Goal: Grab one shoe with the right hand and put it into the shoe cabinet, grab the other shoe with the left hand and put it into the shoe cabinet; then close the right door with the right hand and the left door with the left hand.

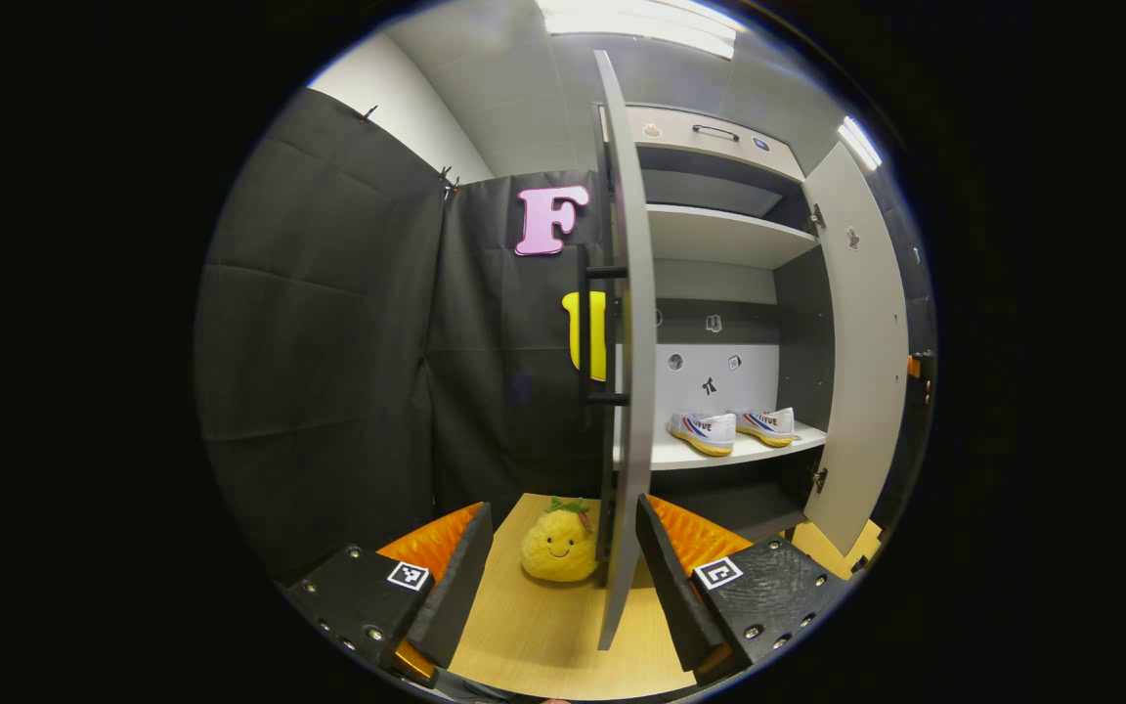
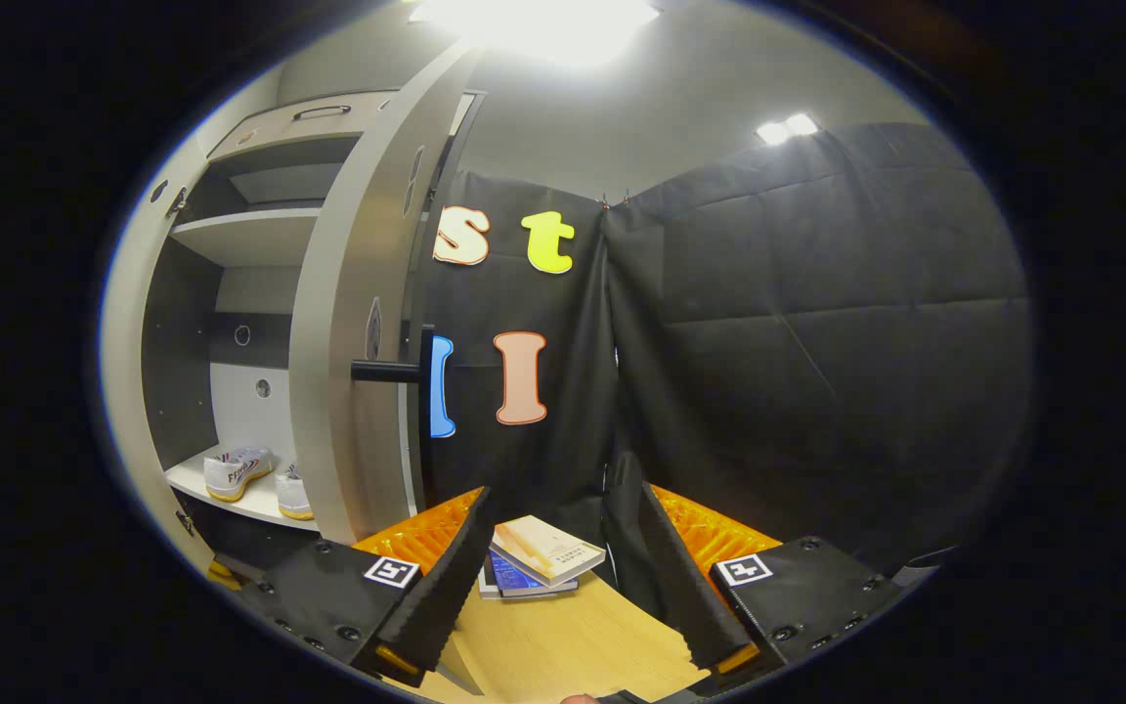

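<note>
The shoe cabinet (image 1: pixel 719 235) stands with both doors swung out. Two white shoes with yellow soles (image 1: pixel 703 431) (image 1: pixel 768 425) sit side by side on its lower shelf (image 1: pixel 680 456). The left door (image 1: pixel 629 323) faces me edge-on, its black handle (image 1: pixel 590 332) on the outer side. My left gripper (image 1: pixel 558 596) is open, and the door's lower edge hangs between its fingers, close to the right one (image 1: pixel 671 587). In the right gripper view the shoes (image 2: pixel 238 471) (image 2: pixel 292 494) lie behind the right door (image 2: pixel 343 342) and its handle (image 2: pixel 421 381). My right gripper (image 2: pixel 553 587) is open and empty, to the right of that door.
A yellow plush toy (image 1: pixel 560 543) sits on the wooden table (image 1: pixel 534 636) just left of the left door. Stacked books (image 2: pixel 541 557) lie on the table (image 2: pixel 563 645) ahead of the right gripper. Black cloth walls close in both sides. The right door (image 1: pixel 861 342) stands wide open.
</note>
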Demonstrator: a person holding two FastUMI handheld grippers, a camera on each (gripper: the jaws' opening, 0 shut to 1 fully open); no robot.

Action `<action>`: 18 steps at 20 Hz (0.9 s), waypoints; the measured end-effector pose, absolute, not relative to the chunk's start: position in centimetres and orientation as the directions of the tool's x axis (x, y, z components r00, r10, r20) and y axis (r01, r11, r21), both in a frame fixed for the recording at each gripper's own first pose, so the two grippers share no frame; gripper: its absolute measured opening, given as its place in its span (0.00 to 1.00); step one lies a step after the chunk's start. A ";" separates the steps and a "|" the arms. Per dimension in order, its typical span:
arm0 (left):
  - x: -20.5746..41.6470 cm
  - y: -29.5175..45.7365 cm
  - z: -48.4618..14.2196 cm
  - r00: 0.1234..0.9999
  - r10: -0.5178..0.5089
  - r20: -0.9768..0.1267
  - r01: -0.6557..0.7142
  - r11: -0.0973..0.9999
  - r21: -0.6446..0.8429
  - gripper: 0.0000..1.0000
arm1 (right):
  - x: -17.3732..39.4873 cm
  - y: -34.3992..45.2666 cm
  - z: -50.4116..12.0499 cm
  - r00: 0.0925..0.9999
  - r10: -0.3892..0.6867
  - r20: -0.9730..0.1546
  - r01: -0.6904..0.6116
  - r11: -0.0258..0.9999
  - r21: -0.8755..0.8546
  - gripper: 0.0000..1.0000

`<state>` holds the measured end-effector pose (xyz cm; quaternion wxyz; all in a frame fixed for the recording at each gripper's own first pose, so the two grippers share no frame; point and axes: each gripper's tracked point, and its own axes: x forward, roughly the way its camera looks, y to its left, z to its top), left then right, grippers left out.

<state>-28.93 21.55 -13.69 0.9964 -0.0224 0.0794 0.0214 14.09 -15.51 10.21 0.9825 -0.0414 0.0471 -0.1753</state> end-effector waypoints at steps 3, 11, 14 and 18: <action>-28.6 22.0 -13.7 0.987 0.042 -0.154 -0.048 0.998 -0.036 0.79 | 14.0 -13.6 10.2 0.948 -0.309 -0.080 0.302 0.949 -0.090 0.94; -28.5 22.4 -14.4 0.985 0.034 -0.171 -0.043 0.998 -0.050 0.79 | 14.3 -8.4 9.8 0.978 -0.190 -0.085 0.184 0.980 -0.075 0.94; -28.6 22.6 -14.3 0.984 0.039 -0.172 -0.049 0.997 -0.051 0.79 | 14.7 -6.9 9.7 0.984 -0.155 -0.086 0.150 0.987 -0.064 0.91; -29.0 23.1 -14.3 0.983 0.058 -0.174 -0.067 0.997 -0.044 0.79 | 15.3 -5.2 9.7 0.990 -0.117 -0.084 0.113 0.992 -0.048 0.95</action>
